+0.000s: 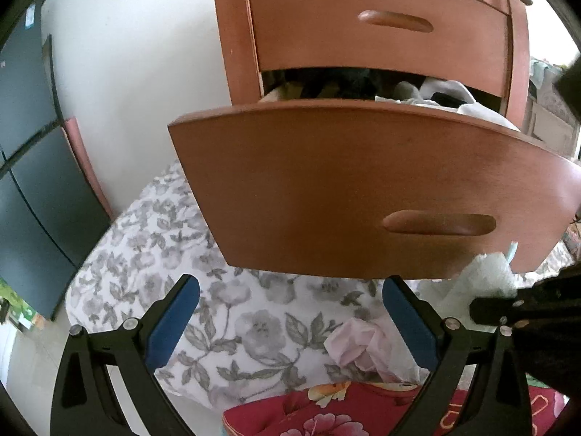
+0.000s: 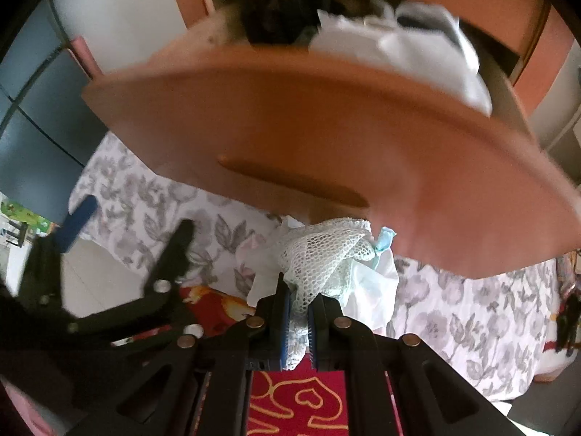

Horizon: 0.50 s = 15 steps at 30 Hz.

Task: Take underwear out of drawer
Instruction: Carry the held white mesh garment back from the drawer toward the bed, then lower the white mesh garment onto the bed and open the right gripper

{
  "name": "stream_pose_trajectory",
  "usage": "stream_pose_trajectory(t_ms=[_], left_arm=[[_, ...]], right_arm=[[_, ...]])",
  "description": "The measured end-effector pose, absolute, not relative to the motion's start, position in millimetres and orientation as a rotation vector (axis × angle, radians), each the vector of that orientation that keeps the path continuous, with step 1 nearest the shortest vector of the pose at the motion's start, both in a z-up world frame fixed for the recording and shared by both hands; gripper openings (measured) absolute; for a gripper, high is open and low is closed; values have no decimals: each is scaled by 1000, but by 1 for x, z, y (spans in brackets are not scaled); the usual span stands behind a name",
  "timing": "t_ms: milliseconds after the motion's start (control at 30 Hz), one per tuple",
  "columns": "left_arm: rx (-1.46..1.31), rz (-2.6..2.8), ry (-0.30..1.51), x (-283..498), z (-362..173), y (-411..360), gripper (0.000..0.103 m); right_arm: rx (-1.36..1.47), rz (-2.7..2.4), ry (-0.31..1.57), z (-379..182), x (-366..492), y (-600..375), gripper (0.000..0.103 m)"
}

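Note:
The lower wooden drawer [image 1: 326,181] of a nightstand is pulled out, with white cloths [image 1: 439,96] and dark garments heaped inside. My left gripper [image 1: 290,312] stands open below the drawer front, its blue pads [image 1: 174,321] wide apart with nothing between them. In the right wrist view my right gripper [image 2: 297,301] is shut on white mesh underwear [image 2: 326,254], held just under the drawer front [image 2: 290,127], clear of the drawer. The same underwear [image 1: 483,276] shows at the right of the left wrist view. White cloths [image 2: 399,47] spill over the drawer's right side.
A bed with a grey floral sheet [image 1: 225,309] lies under both grippers. A crumpled pink garment [image 1: 359,345] and a red floral cloth [image 1: 326,410] rest on it. The upper drawer [image 1: 381,25] is closed. A dark wardrobe [image 1: 32,152] stands at left.

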<state>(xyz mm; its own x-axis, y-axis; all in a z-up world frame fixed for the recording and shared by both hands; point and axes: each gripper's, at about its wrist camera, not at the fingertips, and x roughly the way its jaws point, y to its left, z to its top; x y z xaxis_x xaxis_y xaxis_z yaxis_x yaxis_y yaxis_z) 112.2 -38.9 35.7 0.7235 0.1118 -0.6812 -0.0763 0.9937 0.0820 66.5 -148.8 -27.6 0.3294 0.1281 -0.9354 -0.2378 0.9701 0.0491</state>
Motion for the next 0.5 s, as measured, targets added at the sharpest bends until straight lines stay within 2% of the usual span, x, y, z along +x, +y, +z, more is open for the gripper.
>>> stream_pose_trajectory(t_ms=[367, 433, 500], left_arm=[[56, 105, 755, 111, 36, -40, 101], [58, 105, 753, 112, 36, -41, 101], [59, 105, 755, 112, 36, -41, 101]], right_arm=[[-42, 196, 1259, -43, 73, -164, 13], [-37, 197, 1261, -43, 71, -167, 18], [-39, 199, 1258, -43, 70, -167, 29]])
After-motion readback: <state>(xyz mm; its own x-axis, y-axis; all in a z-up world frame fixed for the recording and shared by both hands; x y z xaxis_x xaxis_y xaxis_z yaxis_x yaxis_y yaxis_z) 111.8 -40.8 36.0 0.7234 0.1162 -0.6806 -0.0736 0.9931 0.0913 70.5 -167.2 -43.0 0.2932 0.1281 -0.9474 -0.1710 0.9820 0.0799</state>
